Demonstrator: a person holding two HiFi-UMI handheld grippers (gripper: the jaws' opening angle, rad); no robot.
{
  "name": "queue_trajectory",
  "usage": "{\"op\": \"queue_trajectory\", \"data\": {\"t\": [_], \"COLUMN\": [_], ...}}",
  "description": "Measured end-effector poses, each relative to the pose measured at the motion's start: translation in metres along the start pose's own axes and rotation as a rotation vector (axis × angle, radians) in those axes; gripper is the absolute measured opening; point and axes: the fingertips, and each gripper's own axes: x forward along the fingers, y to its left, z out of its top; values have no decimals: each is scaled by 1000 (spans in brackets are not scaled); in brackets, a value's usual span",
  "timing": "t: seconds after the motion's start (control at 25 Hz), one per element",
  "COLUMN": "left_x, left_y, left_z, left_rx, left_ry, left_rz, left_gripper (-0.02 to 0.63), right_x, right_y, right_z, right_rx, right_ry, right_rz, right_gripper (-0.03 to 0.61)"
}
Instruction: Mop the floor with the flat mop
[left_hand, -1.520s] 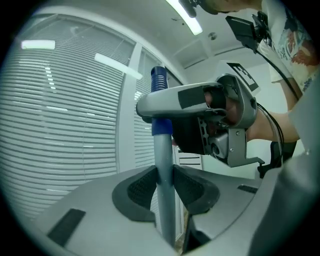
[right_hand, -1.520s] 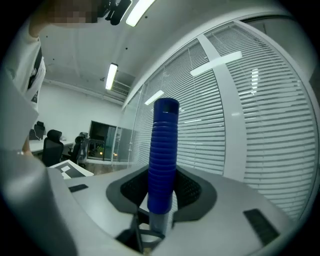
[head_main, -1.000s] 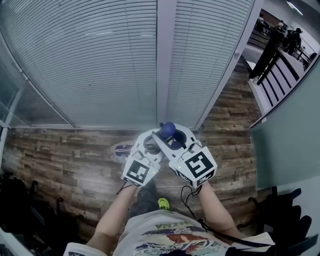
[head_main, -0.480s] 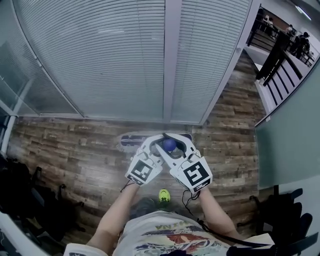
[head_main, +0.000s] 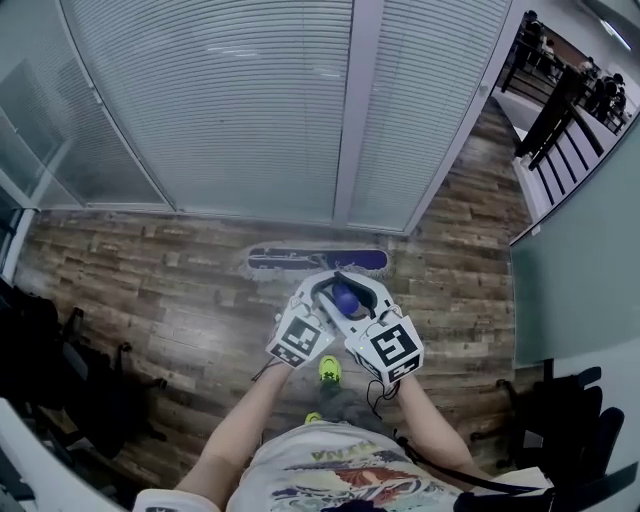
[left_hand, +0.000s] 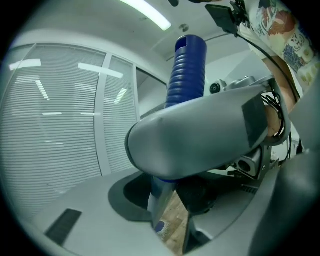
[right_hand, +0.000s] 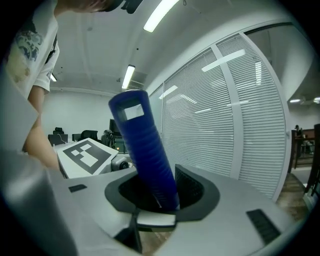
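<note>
Mop head (head_main: 318, 260): flat, dark blue with a pale fringe. It lies on the floor (head_main: 150, 290) near the foot of the blinds (head_main: 230, 100), long side parallel to them, ahead of both grippers.

Handle (head_main: 345, 297): blue ribbed grip over a grey shaft. From the head view it is seen almost end-on, its round blue top between the two grippers. In the left gripper view the handle (left_hand: 186, 70) rises steeply past the upper jaw. In the right gripper view the handle (right_hand: 145, 150) leans left.

Left gripper (head_main: 318, 292): jaws partly open and set around the shaft, which passes between them (left_hand: 165, 187). They have just been closing and are clamped on it.

Right gripper (head_main: 358, 292): jaws partly open. The ribbed grip sits in the dark recess between them (right_hand: 160, 200), against the ribbed pad. They have just been opening a little, with the handle held.

Floor: wood planks, mixed brown.

Shoe (head_main: 328, 370): yellow-green toe, just below the grippers.

Chairs (head_main: 60, 370): black, at the left edge.
</note>
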Motion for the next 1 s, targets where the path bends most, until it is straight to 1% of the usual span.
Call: {"op": "queue_trajectory", "data": {"t": [0.16, 0.36, 0.44, 0.56, 0.68, 0.88, 1.0], "left_x": [-35, -71, -81, -93, -95, -98, -101], "left_y": [-30, -64, -75, -94, -119, -163, -198], "left_z": [-24, -47, -54, -58, -58, -55, -54], "left_rx": [-28, -64, -83, -86, -71, -72, -76], "left_ry": [70, 111, 107, 91, 95, 107, 118], "left_rz": [-29, -31, -17, -3, -12, -22, -35], "left_gripper": [117, 135, 140, 140, 140, 143, 146], "right_x": [-12, -26, -33, -47, -69, -110, -142], "right_y": [49, 100, 115, 132, 140, 153, 165], "right_z": [-22, -46, -55, -64, -71, -82, -89], "right_rx": [-11, -6, -17, -23, -12, 3, 17], "right_ry": [52, 86, 98, 107, 100, 94, 90], "right_rz": [26, 56, 64, 61, 46, 46, 53], "right_gripper": [156, 167, 170, 172, 172, 173, 175]}}
